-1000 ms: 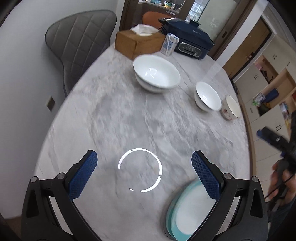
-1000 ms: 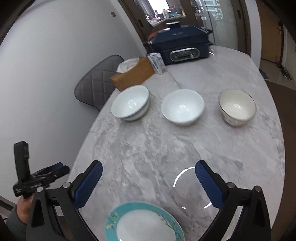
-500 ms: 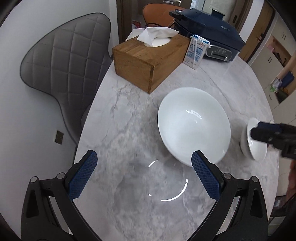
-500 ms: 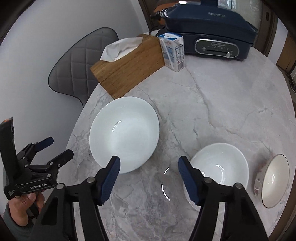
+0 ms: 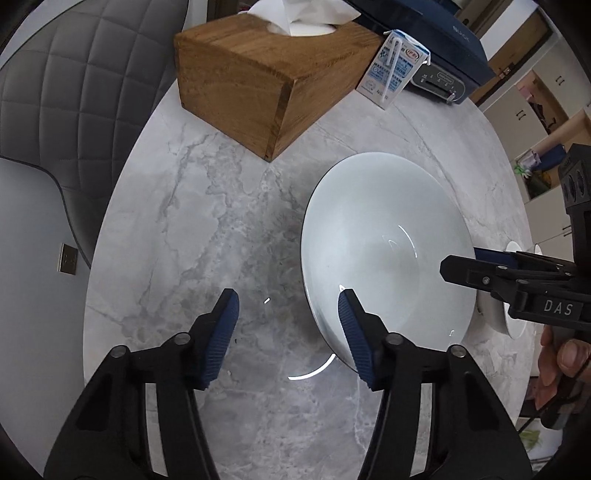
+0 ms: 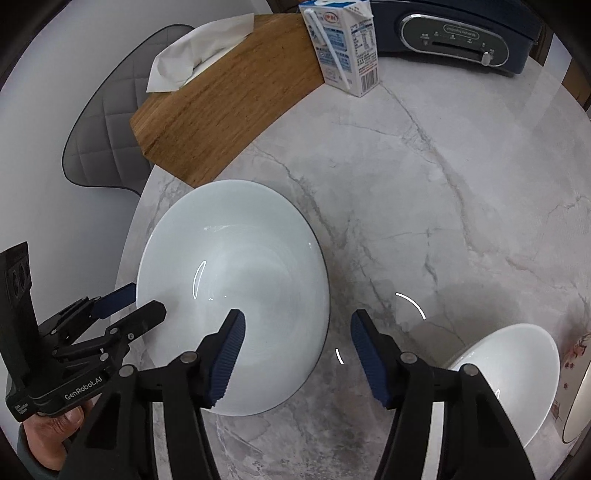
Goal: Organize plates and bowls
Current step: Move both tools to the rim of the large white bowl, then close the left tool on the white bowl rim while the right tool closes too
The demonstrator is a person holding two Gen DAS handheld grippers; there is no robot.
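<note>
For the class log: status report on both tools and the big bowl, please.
Left tool, right tool: jaws just been closing, open. Each straddles rim of large white bowl. Wooden tissue box nearby.

Three bowls (image 6: 236,288), one tissue box (image 5: 258,77), one milk carton (image 6: 343,48), one cooker (image 6: 454,33)

Both views are bright, sharp and evenly lit. A ring-shaped lamp glares off the marble table (image 5: 221,229) toward 6 o'clock, with thin arcs inside the big white bowl (image 6: 236,280). Soft shadows pool beside it. Edges bend strongly; corners fall black.
</note>
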